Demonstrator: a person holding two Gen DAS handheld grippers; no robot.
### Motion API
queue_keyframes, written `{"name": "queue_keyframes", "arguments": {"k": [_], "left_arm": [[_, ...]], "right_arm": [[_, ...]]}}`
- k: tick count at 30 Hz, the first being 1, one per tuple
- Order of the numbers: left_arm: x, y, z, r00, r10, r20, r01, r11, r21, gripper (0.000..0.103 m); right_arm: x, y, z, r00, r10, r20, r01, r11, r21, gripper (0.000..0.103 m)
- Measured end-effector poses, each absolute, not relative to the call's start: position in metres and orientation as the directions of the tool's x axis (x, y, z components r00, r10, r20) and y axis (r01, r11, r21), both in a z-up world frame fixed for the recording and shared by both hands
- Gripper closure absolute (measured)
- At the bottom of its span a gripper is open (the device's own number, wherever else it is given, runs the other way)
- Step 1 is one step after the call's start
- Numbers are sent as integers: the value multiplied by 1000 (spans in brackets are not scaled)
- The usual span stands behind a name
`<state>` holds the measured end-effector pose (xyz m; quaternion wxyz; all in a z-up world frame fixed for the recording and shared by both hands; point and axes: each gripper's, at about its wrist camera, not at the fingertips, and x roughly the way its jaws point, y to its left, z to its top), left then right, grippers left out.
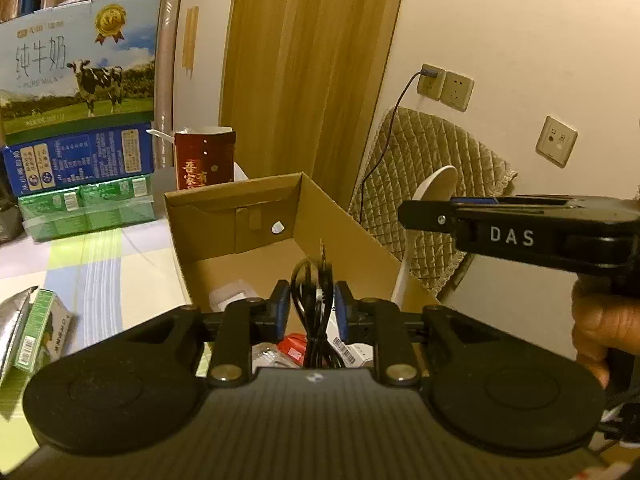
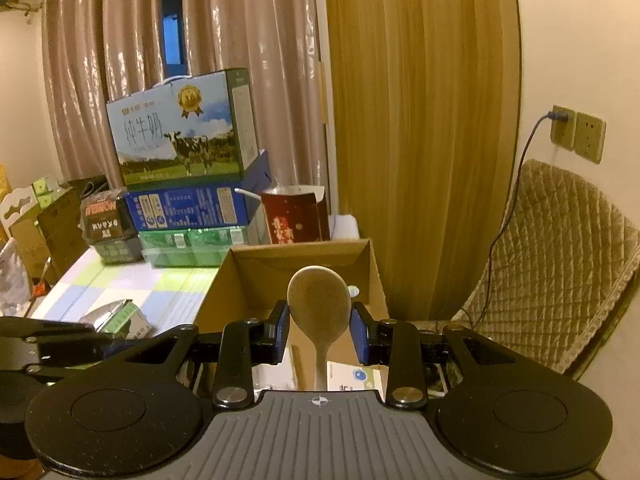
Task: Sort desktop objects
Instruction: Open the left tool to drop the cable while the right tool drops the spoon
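At the lower centre of the left wrist view, a coiled black cable is seen hanging between the blue pads of the left gripper. The pads stand slightly apart at either side of the bundle, and whether they press on it cannot be told. Behind and beneath the cable, an open brown cardboard box is seen on a pastel checked tablecloth; small packets and a red item lie in its bottom, partly hidden by the gripper. At the right edge of that view, the right gripper is seen from the side, carried by a hand.

Low in the middle of the right wrist view, a pale wooden spoon is held by its handle between the nearly closed blue pads of the right gripper, its bowl pointing up and forward over the same cardboard box. In the left half of that frame, a milk carton printed with a cow is stacked on a blue box and a green pack, with a dark red carton just beside them. At the right, a quilted beige cushion leans below a wall socket.
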<state>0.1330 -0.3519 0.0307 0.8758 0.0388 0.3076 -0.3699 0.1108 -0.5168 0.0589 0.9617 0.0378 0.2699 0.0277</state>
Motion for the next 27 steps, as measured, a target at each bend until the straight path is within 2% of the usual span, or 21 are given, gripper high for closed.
{"name": "queue_keyframes", "arguments": {"k": [1, 16, 17, 18, 19, 20, 27], "left_arm": [[135, -353, 29, 542, -616, -571, 665, 730, -156, 72], [144, -330, 28, 569, -591, -572, 627, 762, -163, 72], [144, -330, 28, 570, -591, -571, 626, 762, -163, 72], [144, -329, 28, 572, -589, -571, 624, 764, -163, 72], [144, -328, 28, 573, -588, -570, 622, 766, -164, 72], [144, -327, 28, 575, -587, -570, 620, 767, -164, 72], [144, -316, 25, 585, -572, -575, 605, 780, -160, 71]], "right_arm": [[111, -517, 58, 851, 75, -520, -33, 995, 89, 73], [125, -505, 52, 823, 104, -558, -61, 994, 95, 73], [129, -504, 52, 817, 108, -567, -63, 993, 98, 70], [131, -503, 52, 816, 106, -569, -58, 993, 101, 61], [132, -504, 52, 822, 105, -560, -52, 993, 109, 33], [130, -505, 54, 833, 107, -543, -49, 991, 121, 22], [122, -508, 54, 844, 93, -528, -34, 992, 120, 22]]}}
